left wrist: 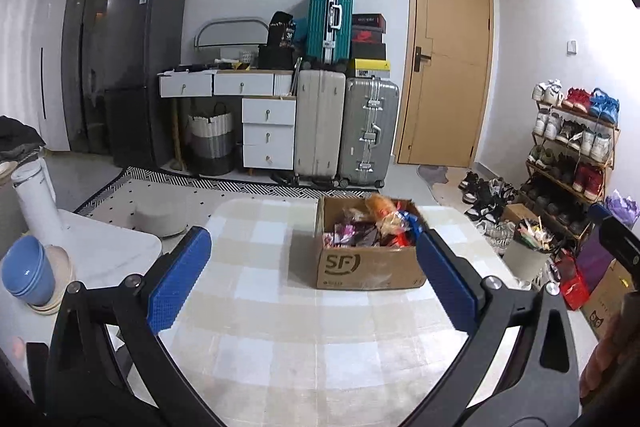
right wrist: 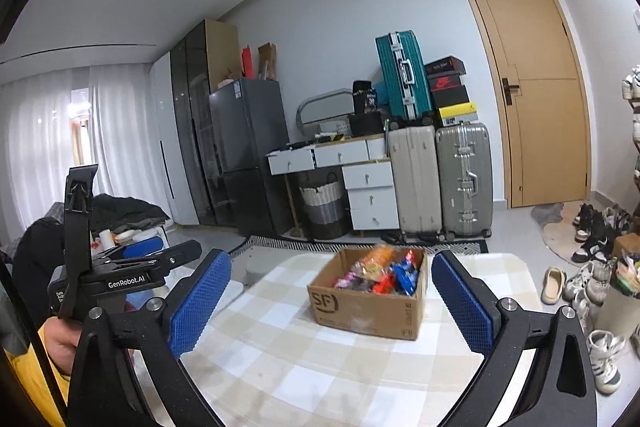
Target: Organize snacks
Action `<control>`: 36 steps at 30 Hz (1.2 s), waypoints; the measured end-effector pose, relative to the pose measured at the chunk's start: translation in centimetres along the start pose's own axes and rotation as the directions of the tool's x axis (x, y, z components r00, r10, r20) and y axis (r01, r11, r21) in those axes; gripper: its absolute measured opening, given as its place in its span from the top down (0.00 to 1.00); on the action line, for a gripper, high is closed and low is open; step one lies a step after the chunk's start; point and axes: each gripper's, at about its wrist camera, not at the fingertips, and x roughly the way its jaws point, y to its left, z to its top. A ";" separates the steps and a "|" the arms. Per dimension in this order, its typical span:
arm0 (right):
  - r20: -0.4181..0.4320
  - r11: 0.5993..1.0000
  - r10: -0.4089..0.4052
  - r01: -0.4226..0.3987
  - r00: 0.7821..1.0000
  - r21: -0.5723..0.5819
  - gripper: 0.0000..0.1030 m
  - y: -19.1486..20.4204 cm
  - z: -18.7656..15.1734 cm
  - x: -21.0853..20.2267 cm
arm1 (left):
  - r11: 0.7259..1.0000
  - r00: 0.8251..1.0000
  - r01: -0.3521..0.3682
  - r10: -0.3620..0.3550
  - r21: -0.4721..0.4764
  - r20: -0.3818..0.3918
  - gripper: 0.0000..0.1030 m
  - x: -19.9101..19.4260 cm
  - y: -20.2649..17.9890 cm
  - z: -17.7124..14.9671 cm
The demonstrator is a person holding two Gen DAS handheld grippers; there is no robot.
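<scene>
I am looking along the left tool (left wrist: 314,259) first: both blue pads are standing wide apart, released, with nothing between them but the checked cloth of the desk (left wrist: 280,347). At the far left of that frame a stack of blue bowls (left wrist: 28,273) is sitting on a white side surface, well clear of the work. Moving right, the cardboard box (left wrist: 370,265) is resting on the desk just right of centre, open at the top and piled with snack packets (left wrist: 372,227) in orange, red, blue and purple wrappers. At the right edge of that frame part of the other tool is showing, with a hand under it.

In the right wrist view the left tool (right wrist: 160,253) is appearing at the lower left, gripped by a hand (right wrist: 60,341) above a yellow sleeve. The right tool (right wrist: 330,293) is likewise spread wide and holding nothing, and the box (right wrist: 370,301) is lying between its pads in the picture, though still well beyond them.

I am judging the packets to be light, soft and crinkly, with slick film that could slip and contents that may crush, so I would be pinching one across its body or sealed edge, gently. The box looks stiff enough but awkward for one tool; I would steady it by a wall. Both tools are pointing slightly downward toward the box.
</scene>
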 end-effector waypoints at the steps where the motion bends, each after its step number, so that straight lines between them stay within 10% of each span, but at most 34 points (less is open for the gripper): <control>1: 0.000 1.000 -0.014 0.014 1.000 -0.008 0.01 -0.2 -0.7 0.3 | 1.000 1.000 -0.011 0.011 0.017 -0.009 0.01 0.7 0.0 -0.9; 17: -0.051 0.984 -0.164 0.159 0.985 -0.081 0.01 -3.8 -11.6 7.4 | 0.997 0.998 -0.048 0.051 0.059 -0.048 0.00 14.3 0.4 -12.5; 36: -0.024 0.974 -0.188 0.183 0.982 -0.130 0.01 -3.9 -15.4 7.5 | 0.995 0.995 -0.077 0.072 0.070 0.074 0.00 16.8 0.5 -16.5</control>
